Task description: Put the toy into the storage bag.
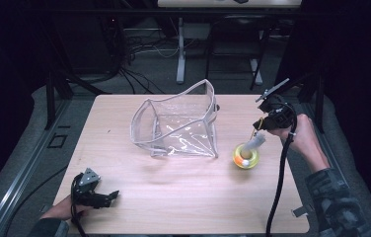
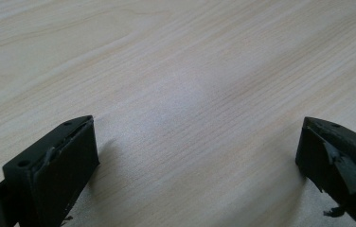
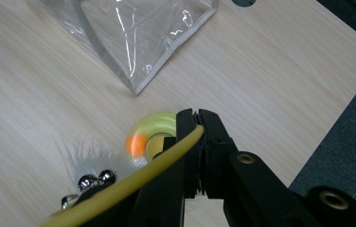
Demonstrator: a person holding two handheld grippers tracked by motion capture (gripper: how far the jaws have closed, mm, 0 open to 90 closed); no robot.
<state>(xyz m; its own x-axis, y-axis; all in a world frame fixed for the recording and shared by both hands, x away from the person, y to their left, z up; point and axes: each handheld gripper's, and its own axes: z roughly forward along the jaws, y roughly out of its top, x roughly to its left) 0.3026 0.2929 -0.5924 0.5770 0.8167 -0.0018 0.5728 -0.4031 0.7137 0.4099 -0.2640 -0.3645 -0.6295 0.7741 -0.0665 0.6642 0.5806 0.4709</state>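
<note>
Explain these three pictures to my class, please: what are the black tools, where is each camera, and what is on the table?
A person sits at a wooden table holding a black two-jaw gripper in each hand. The high view looks down from above; the other two cameras ride on the grippers and look along their jaws. The left gripper rests low over bare wood, jaws wide apart, holding nothing. The right gripper has its jaws closed on a thin yellow wand, which carries feathers and small bells: a toy. Below it sits a yellow ring toy with an orange ball. A clear plastic bag stands open in the middle.
</note>
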